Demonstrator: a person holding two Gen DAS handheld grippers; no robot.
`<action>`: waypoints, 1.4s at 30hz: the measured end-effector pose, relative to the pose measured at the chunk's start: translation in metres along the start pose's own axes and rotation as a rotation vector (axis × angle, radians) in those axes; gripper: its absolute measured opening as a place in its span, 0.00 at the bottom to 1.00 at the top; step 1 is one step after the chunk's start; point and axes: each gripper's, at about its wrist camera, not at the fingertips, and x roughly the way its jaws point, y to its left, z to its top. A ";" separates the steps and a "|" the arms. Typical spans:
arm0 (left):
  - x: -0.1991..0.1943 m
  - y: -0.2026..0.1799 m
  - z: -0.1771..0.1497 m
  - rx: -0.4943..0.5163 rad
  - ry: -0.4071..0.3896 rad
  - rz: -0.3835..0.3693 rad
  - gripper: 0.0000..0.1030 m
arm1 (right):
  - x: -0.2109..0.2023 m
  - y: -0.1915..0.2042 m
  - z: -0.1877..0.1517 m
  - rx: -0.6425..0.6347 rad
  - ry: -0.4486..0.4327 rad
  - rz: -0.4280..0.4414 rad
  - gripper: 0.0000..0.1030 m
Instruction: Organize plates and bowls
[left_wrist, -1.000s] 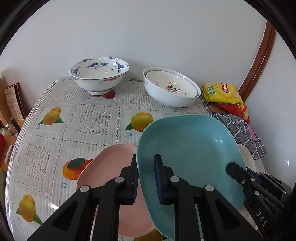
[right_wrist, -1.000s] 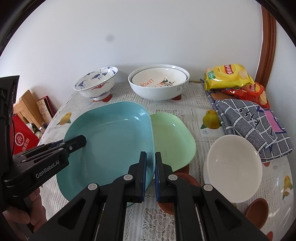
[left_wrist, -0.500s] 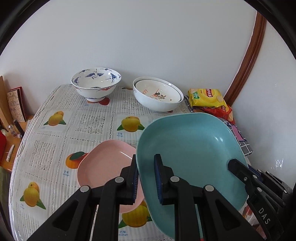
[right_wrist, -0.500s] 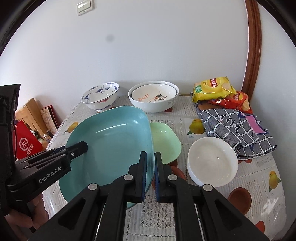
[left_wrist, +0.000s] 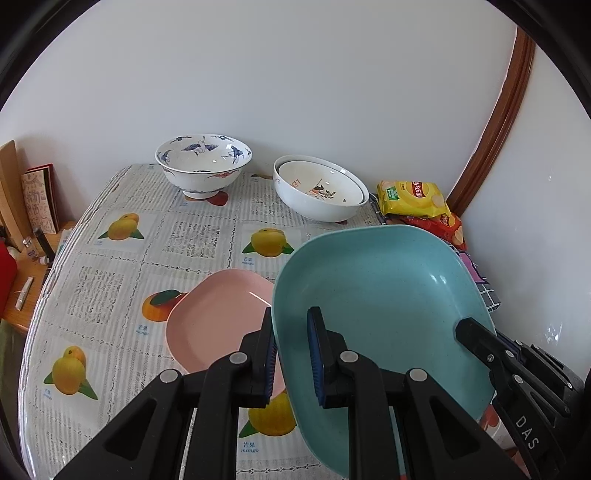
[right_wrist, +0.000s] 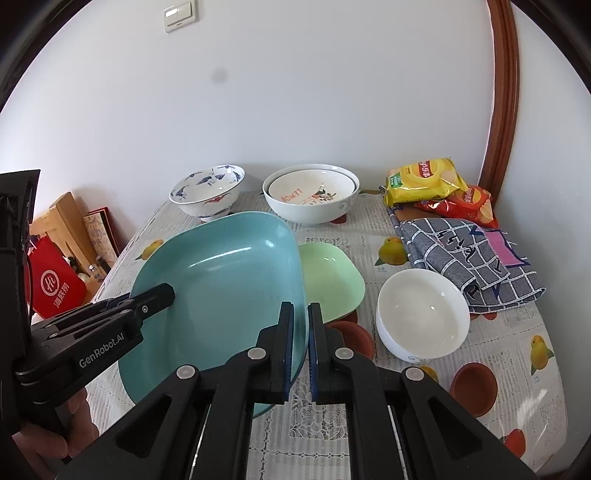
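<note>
Under teal plate (right_wrist: 221, 280): green plate (right_wrist: 332, 280); white bowl (right_wrist: 423, 314) nr, rt.

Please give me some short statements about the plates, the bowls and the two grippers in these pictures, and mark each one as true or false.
1. Both grippers grip the teal plate, one on each side of its rim. True: left gripper, right gripper.
2. The pink plate is stacked on the green plate. False: they lie apart on the table, on opposite sides of the teal plate.
3. The lemon-print bowl sits nested inside a larger white bowl. True.
4. The plain white bowl holds soup. False: it looks empty.
5. The blue-patterned bowl lies upside down. False: it stands upright on its foot.
</note>
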 end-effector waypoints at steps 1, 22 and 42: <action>0.000 0.001 -0.001 -0.003 0.000 0.001 0.15 | 0.000 0.001 0.000 -0.002 -0.001 0.000 0.07; 0.009 0.053 -0.025 -0.097 0.049 0.075 0.15 | 0.033 0.043 -0.013 -0.071 0.076 0.043 0.07; 0.056 0.090 -0.035 -0.178 0.139 0.148 0.15 | 0.102 0.067 -0.024 -0.152 0.196 0.092 0.07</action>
